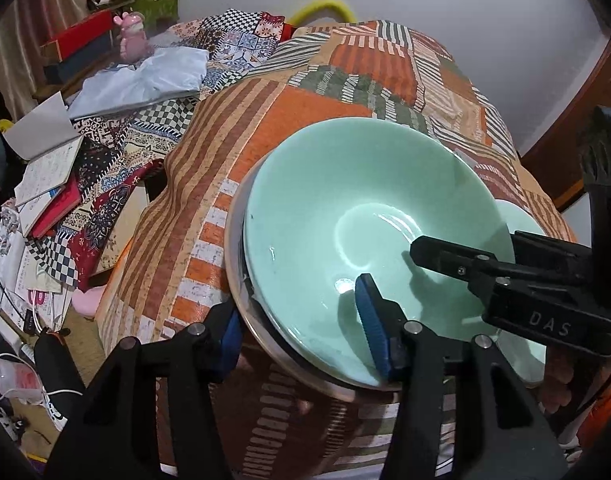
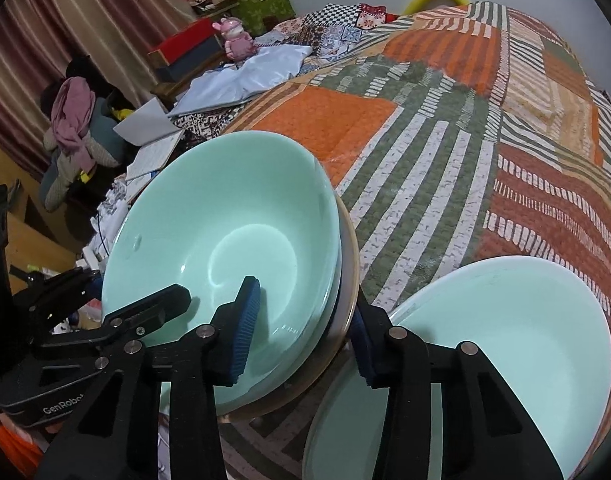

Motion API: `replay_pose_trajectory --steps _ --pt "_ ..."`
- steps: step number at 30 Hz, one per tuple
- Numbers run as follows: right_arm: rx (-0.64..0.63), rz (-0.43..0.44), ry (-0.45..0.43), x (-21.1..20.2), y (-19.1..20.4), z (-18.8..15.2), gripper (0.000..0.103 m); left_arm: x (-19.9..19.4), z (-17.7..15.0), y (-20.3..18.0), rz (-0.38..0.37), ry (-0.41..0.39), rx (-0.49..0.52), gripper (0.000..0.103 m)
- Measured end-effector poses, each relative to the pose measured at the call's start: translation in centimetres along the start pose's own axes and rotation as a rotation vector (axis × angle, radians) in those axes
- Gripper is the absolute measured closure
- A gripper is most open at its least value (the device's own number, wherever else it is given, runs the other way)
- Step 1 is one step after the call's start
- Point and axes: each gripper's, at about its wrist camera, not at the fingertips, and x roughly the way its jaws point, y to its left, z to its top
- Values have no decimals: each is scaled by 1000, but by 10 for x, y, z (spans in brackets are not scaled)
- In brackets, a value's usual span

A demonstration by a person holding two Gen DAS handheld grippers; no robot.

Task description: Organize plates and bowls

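Patchwork bedding in orange, green and cream covers the bed (image 2: 445, 128) on which everything is set, and the big green bowl (image 1: 345, 216) serves as the landmark. Nearest, the left claw (image 1: 301, 320) is seen straddling the near left rim of that bowl, one blue pad inside it and the other outside, below a metal-edged dish (image 1: 241, 300) stacked under it; firm contact cannot be confirmed. The right claw (image 2: 305, 328) is clamped across the opposite rim, its pads pressed on the inner wall and on the underside of the stack. Just beside the bowl, on the right claw's side, a pale green plate (image 2: 505, 340) lies flat on the bedding, partly under the outer finger. Beyond the bowl, striped quilt stretches to a white wall; off its left side, notebooks (image 1: 45, 176), a white cloth (image 1: 145, 80) and a pink figurine (image 1: 131, 36) are scattered. A slip is judged the main risk: glazed rims offer little purchase, the bed is soft, and an uneven lift could tilt the stack so that the bowl slides off the dish or strikes the plate.
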Motion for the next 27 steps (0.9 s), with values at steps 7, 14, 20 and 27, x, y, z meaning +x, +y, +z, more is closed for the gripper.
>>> replay_pose_trajectory --steps 7,14,20,27 --pt "12 5 -51 -15 0 0 64 -10 2 -6 -1 -14 -7 54" --pt "29 8 -105 -39 -5 1 64 -29 8 -22 -4 -58 18 54" --pt "34 -17 -156 -61 -13 -4 64 -41 11 -46 -8 -89 68 54" --pt "74 -44 -184 -81 -29 -15 64 -46 10 -72 -44 -103 111 54"
